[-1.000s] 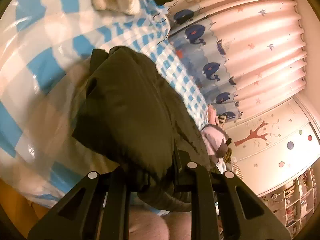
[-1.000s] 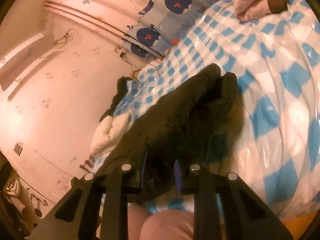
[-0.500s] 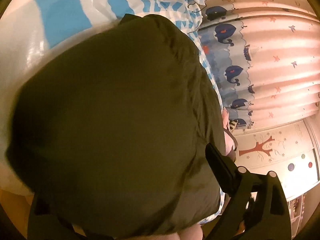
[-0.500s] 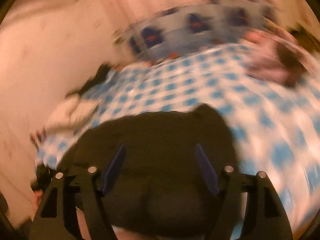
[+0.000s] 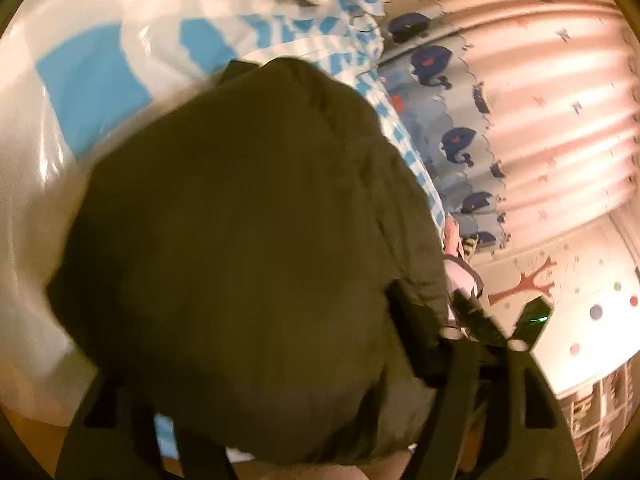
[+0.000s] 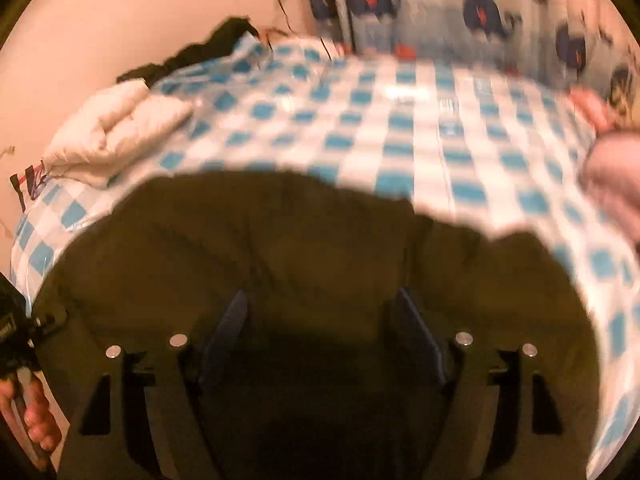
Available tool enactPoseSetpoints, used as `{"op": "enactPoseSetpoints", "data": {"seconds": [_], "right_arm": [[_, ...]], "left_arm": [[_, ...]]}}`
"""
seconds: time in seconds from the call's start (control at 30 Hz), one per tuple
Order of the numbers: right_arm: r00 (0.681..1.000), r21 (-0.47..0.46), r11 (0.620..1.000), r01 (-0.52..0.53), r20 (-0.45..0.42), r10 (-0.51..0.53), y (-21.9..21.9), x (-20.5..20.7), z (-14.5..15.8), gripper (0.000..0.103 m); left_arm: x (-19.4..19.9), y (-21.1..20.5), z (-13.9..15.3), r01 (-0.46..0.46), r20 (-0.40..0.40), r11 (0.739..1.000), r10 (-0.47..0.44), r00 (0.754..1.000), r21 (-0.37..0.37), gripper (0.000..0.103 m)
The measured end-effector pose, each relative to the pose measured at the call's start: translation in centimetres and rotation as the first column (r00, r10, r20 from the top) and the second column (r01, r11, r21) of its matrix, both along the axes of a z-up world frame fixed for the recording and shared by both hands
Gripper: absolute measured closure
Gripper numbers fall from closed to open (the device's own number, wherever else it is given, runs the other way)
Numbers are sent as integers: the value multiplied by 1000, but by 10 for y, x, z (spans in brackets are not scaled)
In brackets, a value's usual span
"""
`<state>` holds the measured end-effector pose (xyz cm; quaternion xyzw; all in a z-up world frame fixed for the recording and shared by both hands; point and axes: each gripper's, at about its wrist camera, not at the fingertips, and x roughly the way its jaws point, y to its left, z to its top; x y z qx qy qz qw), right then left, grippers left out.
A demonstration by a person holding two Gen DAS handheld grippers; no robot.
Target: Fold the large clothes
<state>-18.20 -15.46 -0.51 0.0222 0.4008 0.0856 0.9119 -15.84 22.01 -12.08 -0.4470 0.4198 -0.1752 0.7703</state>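
Jaws of both grippers newly spread, released from dark jacket [image 6: 248, 248], now lying on bed [image 6: 400, 120].

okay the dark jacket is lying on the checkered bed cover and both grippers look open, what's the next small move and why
Probably lower the right gripper onto the near edge of the dark jacket and close for another fold. Both grippers' jaws have just been opening and neither pinches the cloth. The jacket lies bunched on the checkered cover, not yet a tidy stack.

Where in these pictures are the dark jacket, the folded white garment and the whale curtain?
dark jacket [image 6: 320, 248]: right wrist view, middle of its top surface.
folded white garment [image 6: 116, 132]: right wrist view, its upper fold.
whale curtain [image 5: 456, 144]: left wrist view, a whale print.
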Motion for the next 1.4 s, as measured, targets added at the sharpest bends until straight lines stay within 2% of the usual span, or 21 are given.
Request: {"op": "enactPoseSetpoints", "data": {"seconds": [0.07,0.13,0.17,0.23,0.33,0.4,0.47,0.5,0.57,0.63,0.73,0.83,0.87,0.93,0.97,1.07,1.13,1.2,1.23,1.33,1.4], "right_arm": [[1000,-42,999,10,-13,-10,7,30,-2,25],[997,-103,994,33,-63,-39,12,57,-23,25],[992,-127,992,29,-117,-44,13,69,-41,23],[974,-112,994,13,-225,-38,11,84,-77,16],[975,-83,996,19,-220,-37,6,77,-63,16],[986,-41,999,8,-166,-15,2,55,-46,16],[998,-36,999,-11,-69,8,7,18,-20,16],[999,-45,999,-26,-40,25,11,-2,-14,16],[997,-81,995,-60,-43,57,23,-29,-21,16],[992,-149,983,-105,-84,93,37,-40,-49,16],[991,-87,992,-87,-111,77,29,-40,-44,16],[997,-97,992,-79,-4,79,28,-69,-14,16],[997,-104,991,-79,-2,79,29,-76,-13,16],[988,-161,979,-125,-108,108,38,-75,-40,15],[985,-171,975,-139,-123,119,40,-75,-51,14],[988,-136,984,-114,-120,98,36,-76,-41,14],[994,-130,986,-104,-41,99,37,-86,-20,14],[990,-173,977,-126,-83,113,44,-81,-28,14],[978,-195,968,-159,-166,127,49,-72,-46,13],[975,-183,970,-157,-185,123,47,-67,-46,11],[985,-151,979,-136,-122,118,44,-74,-31,11]], "left_arm": [[4,-4,-1,-18,1,1000,18,1000,-18,21],[6,-10,4,-31,31,999,31,999,-9,24],[7,-13,7,-31,46,1000,31,998,0,41],[4,-17,15,-12,84,1000,10,996,26,58],[5,-20,22,-3,93,998,-3,996,63,64],[9,-18,18,-4,59,999,0,998,55,58],[12,-12,10,-26,17,999,25,1000,27,33],[11,-9,6,-41,2,999,41,999,7,29],[12,-7,-1,-57,-16,998,57,998,-32,22],[13,-10,-2,-65,-16,997,64,998,-42,17],[15,-16,3,-76,-29,995,75,997,-61,16],[11,-17,13,-67,-3,997,67,998,-36,16],[11,-17,12,-67,-4,997,67,998,-36,16],[12,-14,6,-73,-13,996,73,997,-47,16],[13,-15,3,-76,-18,996,75,997,-48,16],[13,-18,0,-75,-25,996,74,997,-46,29],[12,-17,2,-67,-13,997,66,998,-39,38],[13,-14,0,-63,-17,997,62,998,-46,47],[14,-13,-1,-63,-20,997,62,998,-52,52],[14,-17,5,-56,-6,998,56,998,-39,64],[13,-18,11,-48,13,999,48,999,-18,70]]}}
